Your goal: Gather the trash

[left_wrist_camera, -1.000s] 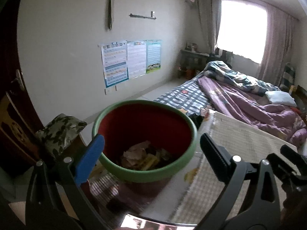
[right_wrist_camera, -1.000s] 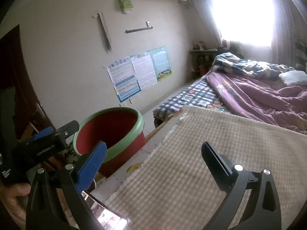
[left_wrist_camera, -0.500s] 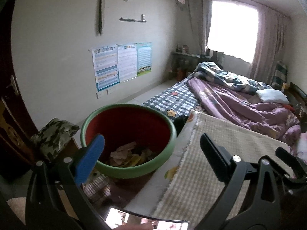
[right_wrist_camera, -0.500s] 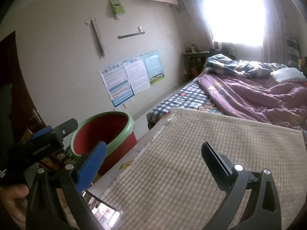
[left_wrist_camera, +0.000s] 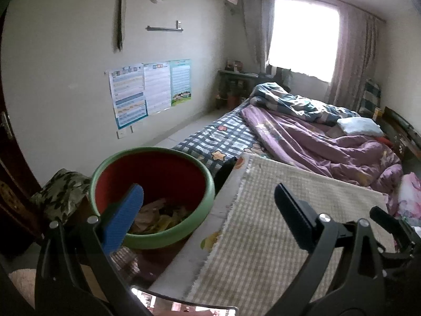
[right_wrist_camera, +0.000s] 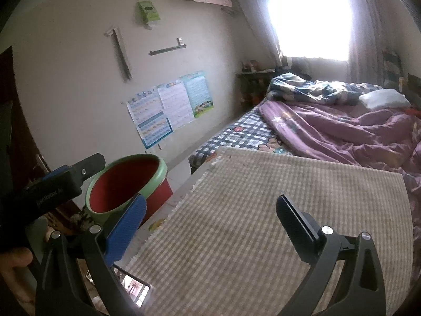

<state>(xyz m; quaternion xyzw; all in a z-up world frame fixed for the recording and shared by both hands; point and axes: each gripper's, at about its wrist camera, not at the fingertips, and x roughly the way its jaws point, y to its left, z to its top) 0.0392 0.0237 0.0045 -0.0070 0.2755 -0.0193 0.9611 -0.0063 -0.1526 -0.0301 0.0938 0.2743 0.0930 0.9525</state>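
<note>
Trash [left_wrist_camera: 158,217] (crumpled paper and yellowish wrappers) lies in the bottom of a red bin with a green rim [left_wrist_camera: 208,184], standing just left of the surface's edge. Camouflage cushion [left_wrist_camera: 63,193] sits left of the bin. Left claw [left_wrist_camera: 208,217] spread, empty, its blue pad over the bin mouth. Checked mat [right_wrist_camera: 263,223] covers the surface, bare. Right claw [right_wrist_camera: 210,217] spread, empty, above the mat. Phone [right_wrist_camera: 134,288] at the near edge. Bed [right_wrist_camera: 342,129] beyond, right.
</note>
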